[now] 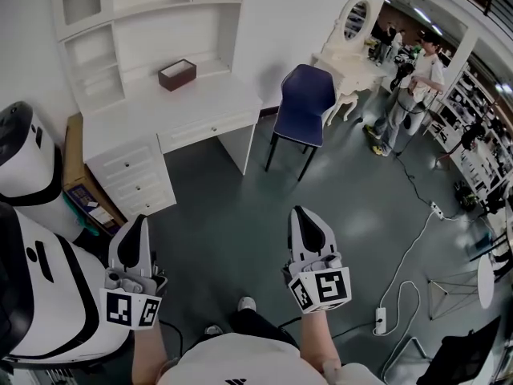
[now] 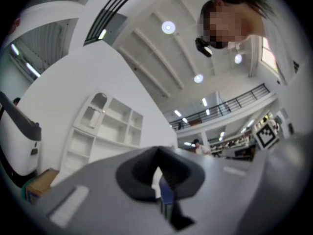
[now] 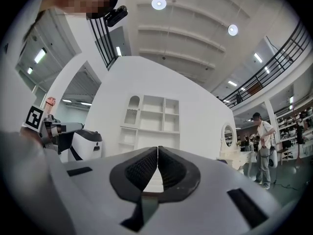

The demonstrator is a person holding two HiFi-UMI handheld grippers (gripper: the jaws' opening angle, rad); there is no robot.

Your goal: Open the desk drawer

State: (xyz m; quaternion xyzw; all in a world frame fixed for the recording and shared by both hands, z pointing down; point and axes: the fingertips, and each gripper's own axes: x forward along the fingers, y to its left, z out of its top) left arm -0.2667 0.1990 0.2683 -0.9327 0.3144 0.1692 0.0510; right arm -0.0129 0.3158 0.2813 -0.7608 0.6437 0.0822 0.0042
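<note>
**Tongs:** two. The left tongs (image 1: pixel 137 222) and right tongs (image 1: pixel 301 212) are both closed tip to tip, with nothing held, and are kept well apart from the furniture.

**White counter (image 1: pixel 210 95):** one, set against the wall across open floor.

**Drawers:** four are counted.
- One shallow drawer (image 1: pixel 207 127) is fitted just under the top.
- Three are stacked in the side pedestal (image 1: pixel 132 179).

**Handling:** the shallow drawer is judged light, rigid and straight-sliding. It is best taken by a front knob, which is small and possibly slippery.

**Brown box (image 1: pixel 177 74):** one, on the counter.

**Blue chair (image 1: pixel 303 107):** one, beside the counter.
</note>
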